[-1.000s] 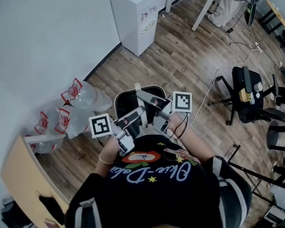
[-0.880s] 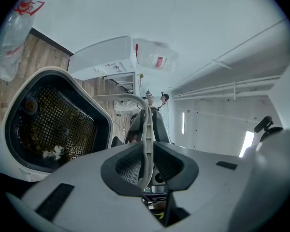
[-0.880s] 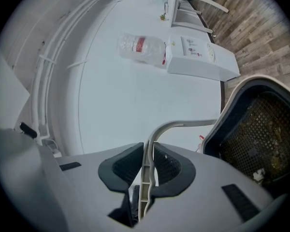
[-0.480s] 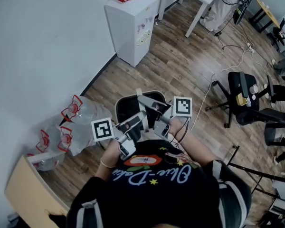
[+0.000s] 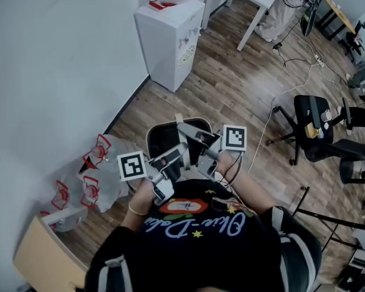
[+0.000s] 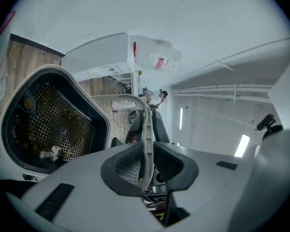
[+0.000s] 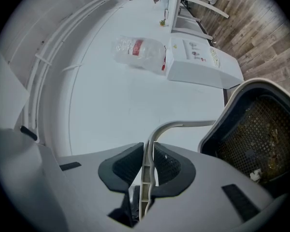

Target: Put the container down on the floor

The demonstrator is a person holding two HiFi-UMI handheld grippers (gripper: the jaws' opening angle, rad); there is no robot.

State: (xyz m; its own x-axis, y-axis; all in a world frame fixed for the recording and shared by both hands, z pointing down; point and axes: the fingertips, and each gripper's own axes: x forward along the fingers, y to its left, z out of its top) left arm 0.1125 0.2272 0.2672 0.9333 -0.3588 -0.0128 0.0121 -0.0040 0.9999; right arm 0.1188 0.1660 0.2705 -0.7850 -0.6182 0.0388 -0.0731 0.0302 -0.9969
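Note:
The container (image 5: 161,136) is a black bin with a white rim, a mesh basket of debris inside and a thin grey bail handle (image 5: 178,121). It hangs in front of the person, above the wooden floor. Both grippers are clamped on the handle from opposite sides: the left gripper (image 5: 181,149) and the right gripper (image 5: 192,131). In the left gripper view the pads (image 6: 166,163) press the handle strip (image 6: 146,129), with the bin (image 6: 53,120) at left. In the right gripper view the right gripper (image 7: 147,166) pinches the handle (image 7: 160,129), with the bin (image 7: 256,139) at right.
A white water dispenser (image 5: 170,38) stands against the wall ahead. Clear plastic bags with red print (image 5: 97,169) lie on the floor at left. A black office chair (image 5: 316,126) and cables are at right. A white table leg (image 5: 250,18) is farther off, and a wooden board (image 5: 42,257) is at lower left.
The view has shifted a little: the dispenser sits higher in the picture and the bags lower. Both grippers keep the same hold on the handle.

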